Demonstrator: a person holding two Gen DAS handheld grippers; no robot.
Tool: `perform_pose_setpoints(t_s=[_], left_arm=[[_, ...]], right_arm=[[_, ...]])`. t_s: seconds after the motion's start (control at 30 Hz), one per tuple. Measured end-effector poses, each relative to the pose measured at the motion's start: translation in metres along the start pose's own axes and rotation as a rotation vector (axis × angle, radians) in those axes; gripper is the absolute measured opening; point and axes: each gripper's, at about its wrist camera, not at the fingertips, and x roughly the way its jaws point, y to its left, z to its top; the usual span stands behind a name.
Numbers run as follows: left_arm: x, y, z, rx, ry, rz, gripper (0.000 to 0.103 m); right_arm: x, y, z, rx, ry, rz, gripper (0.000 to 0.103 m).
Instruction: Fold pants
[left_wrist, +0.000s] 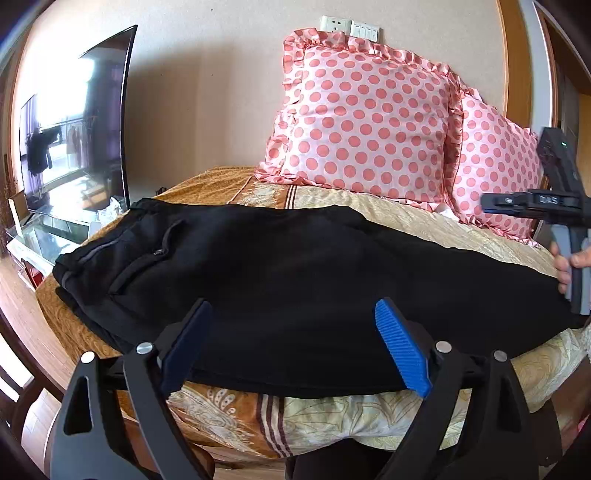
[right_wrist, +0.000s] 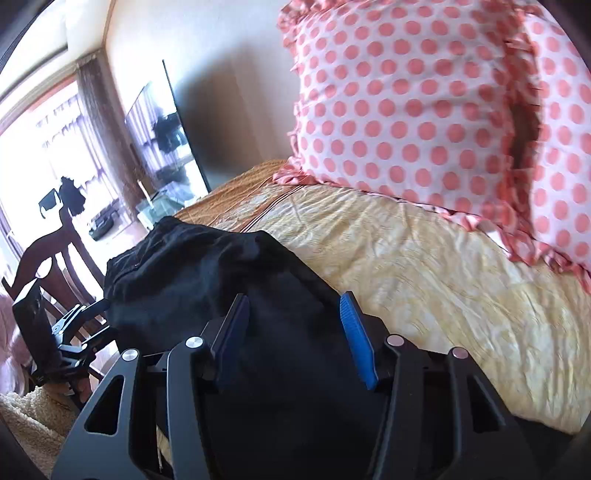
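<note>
Black, soft-knit pants (left_wrist: 295, 280) lie lengthwise across the bed (left_wrist: 406, 218), legs apparently already stacked into one long band; I judge the crosswise folds remain. My left hand-held gripper (left_wrist: 291, 347) hovers released at their near edge. My right hand-held gripper (right_wrist: 295, 336) gapes over the leg end, grasping nothing. Glossy polka-dot pillows (left_wrist: 369, 122) sit behind.

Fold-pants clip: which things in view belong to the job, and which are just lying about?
In the job: black pants; left gripper; right gripper; bed they lie on.

Lying about: polka-dot pillows; television; wooden chair.
</note>
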Motion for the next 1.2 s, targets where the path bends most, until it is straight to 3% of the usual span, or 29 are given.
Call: perform_pose_setpoints(t_s=[0.23,0.47,0.6,0.7,0.73,0.77,0.97,1.13,1.2], left_arm=[[0.025,0.001,-0.013,0.041,0.051,0.011,0.095],[0.031,-0.004,-0.023,0.101,0.043,0.018,0.101],[0.032,-0.003,-0.023,0.098,0.038,0.012,0.101],[0.032,-0.003,-0.024,0.102,0.035,0.012,0.101],[0.032,-0.003,-0.023,0.101,0.035,0.012,0.101],[0.032,-0.003,-0.023,0.101,0.037,0.012,0.101],[0.035,0.002,-0.018,0.054,0.051,-0.003,0.101],[0.036,-0.002,-0.019,0.072,0.054,0.017,0.101],[0.036,-0.003,-0.02,0.087,0.055,0.022,0.101]], right_arm=[[0.109,0.031,0.024,-0.238,0.192,-0.024,0.05],[0.137,0.032,0.019,-0.29,0.256,-0.056,0.048],[0.145,0.026,0.016,-0.279,0.276,-0.033,0.046],[0.145,0.025,0.015,-0.271,0.278,-0.016,0.021],[0.145,0.025,0.014,-0.272,0.275,-0.032,0.005],[0.144,0.025,0.014,-0.272,0.269,-0.043,0.002],[0.139,0.022,0.03,-0.255,0.182,-0.137,0.001],[0.155,0.023,0.022,-0.293,0.242,-0.176,0.001],[0.149,0.022,0.025,-0.276,0.232,-0.2,0.009]])
